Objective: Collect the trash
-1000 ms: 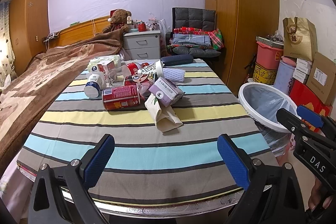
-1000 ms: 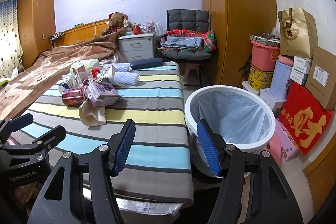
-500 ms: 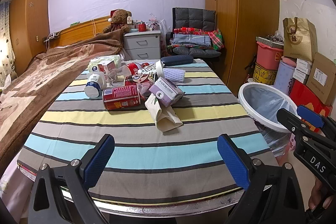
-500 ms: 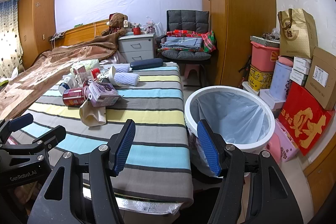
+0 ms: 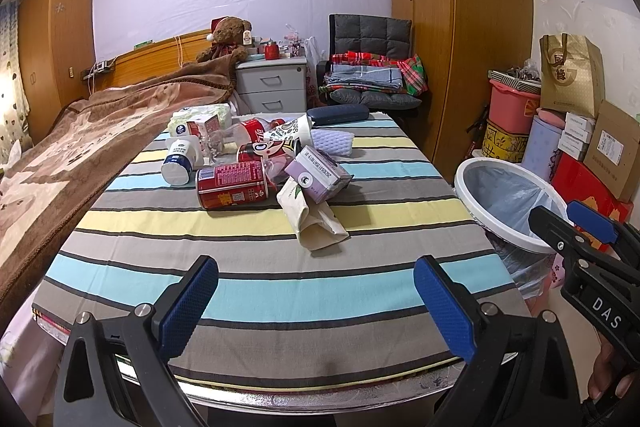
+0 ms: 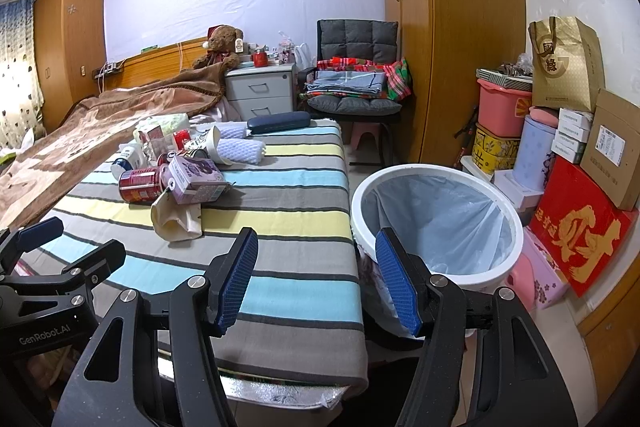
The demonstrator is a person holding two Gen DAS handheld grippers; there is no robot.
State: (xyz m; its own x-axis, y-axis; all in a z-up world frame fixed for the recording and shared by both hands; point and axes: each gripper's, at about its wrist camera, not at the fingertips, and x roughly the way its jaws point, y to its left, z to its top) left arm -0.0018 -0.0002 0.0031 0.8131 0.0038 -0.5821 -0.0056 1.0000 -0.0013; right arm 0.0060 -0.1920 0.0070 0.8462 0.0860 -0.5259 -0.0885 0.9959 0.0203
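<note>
A heap of trash lies on the striped table (image 5: 280, 291): a red can (image 5: 232, 185), a purple carton (image 5: 318, 177), a crumpled beige paper bag (image 5: 314, 221), a white bottle (image 5: 178, 163) and a paper cup (image 5: 292, 133). The white bin (image 6: 438, 223) with a clear liner stands right of the table. My left gripper (image 5: 316, 307) is open and empty over the table's near edge. My right gripper (image 6: 318, 285) is open and empty between the table corner and the bin. The heap also shows in the right wrist view, with the can (image 6: 140, 185) and carton (image 6: 196, 179).
A dark case (image 5: 338, 115) and a pale foam pad (image 5: 332, 142) lie at the table's far end. A bed with a brown blanket (image 5: 80, 139) runs along the left. Boxes and bags (image 6: 576, 155) are stacked right of the bin. A chair (image 6: 354, 83) with folded cloth stands behind.
</note>
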